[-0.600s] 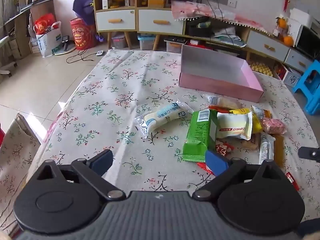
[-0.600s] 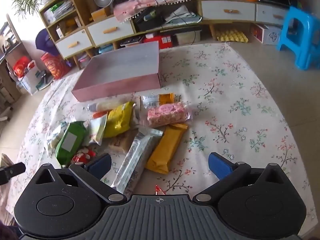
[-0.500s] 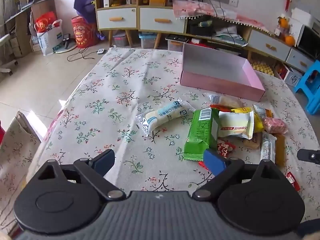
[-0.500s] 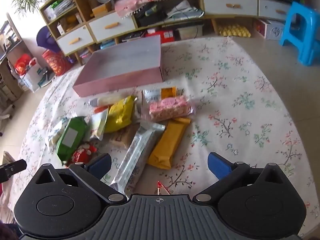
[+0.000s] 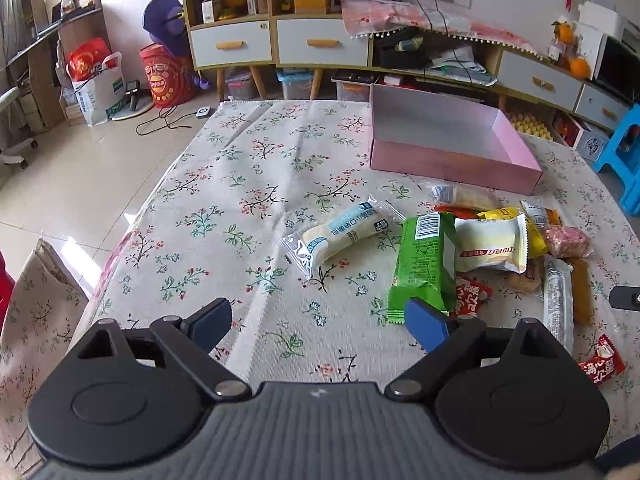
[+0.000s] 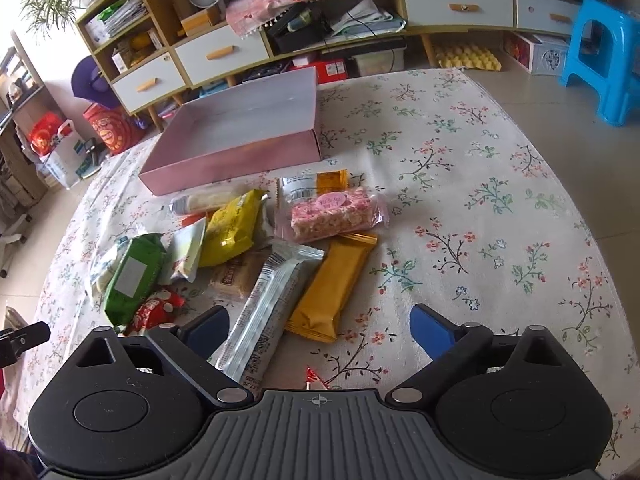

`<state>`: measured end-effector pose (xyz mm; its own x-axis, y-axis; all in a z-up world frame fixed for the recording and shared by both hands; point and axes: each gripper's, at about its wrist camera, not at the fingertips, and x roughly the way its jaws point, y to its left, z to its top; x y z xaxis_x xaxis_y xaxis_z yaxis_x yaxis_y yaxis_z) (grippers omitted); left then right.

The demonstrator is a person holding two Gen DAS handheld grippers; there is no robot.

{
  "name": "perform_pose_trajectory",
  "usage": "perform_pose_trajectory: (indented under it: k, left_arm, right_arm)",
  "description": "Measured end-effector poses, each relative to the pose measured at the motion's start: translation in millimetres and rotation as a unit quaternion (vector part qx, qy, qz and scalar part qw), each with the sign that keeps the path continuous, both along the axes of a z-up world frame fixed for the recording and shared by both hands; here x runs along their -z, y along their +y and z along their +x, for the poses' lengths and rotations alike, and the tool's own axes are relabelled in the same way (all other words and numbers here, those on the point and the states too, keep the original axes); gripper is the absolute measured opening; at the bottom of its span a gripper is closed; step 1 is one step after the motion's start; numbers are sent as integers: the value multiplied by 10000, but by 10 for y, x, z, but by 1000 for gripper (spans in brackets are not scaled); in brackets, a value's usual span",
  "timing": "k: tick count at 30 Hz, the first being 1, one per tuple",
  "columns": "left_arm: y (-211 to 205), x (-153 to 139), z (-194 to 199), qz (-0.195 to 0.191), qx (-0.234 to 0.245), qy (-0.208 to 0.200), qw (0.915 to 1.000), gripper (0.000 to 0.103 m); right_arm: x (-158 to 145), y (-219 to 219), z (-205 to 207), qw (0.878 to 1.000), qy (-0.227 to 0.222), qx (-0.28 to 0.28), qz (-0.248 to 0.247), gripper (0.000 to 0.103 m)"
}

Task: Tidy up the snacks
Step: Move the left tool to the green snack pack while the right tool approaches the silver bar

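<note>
Pink box [image 5: 452, 156] is seen empty at 1 o'clock in the left view, 11 o'clock in the right. Snack pile [image 6: 256, 240] is spread on the floral tablecloth [image 5: 240, 200] just below it. Left gripper [image 5: 318, 322] and right gripper [image 6: 320, 328] are both held wide apart, nothing grasped. Step judged as approach before first pick. Next, jaws likely need lowering around one pack, e.g. silver bar [image 6: 268, 308] at 6 o'clock, then closing.

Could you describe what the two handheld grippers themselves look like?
The left gripper and right gripper look identical: a ribbed grey body bearing a small crosshair mark, two round black housings, black linkage arms with silver pivot pins, and blue finger pads. No cables or sleeves are visible.
</note>
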<state>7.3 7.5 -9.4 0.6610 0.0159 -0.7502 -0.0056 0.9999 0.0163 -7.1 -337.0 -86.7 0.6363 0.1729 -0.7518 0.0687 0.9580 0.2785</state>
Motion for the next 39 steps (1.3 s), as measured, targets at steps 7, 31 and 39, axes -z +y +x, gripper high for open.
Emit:
perform_pose_trajectory:
  k: [7, 31, 39]
  left_arm:
    - [12, 6, 181, -309, 144, -90, 9994, 82]
    - [-256, 81, 570, -272, 332, 198, 9989, 91]
    - [-356, 199, 621, 199, 550, 262, 9979, 95]
  right_arm:
    - [78, -11, 122, 9997, 76, -24, 215, 70]
    - [211, -58, 567, 9965, 314, -8, 779, 53]
    - [234, 68, 561, 9957, 517, -209, 739, 53]
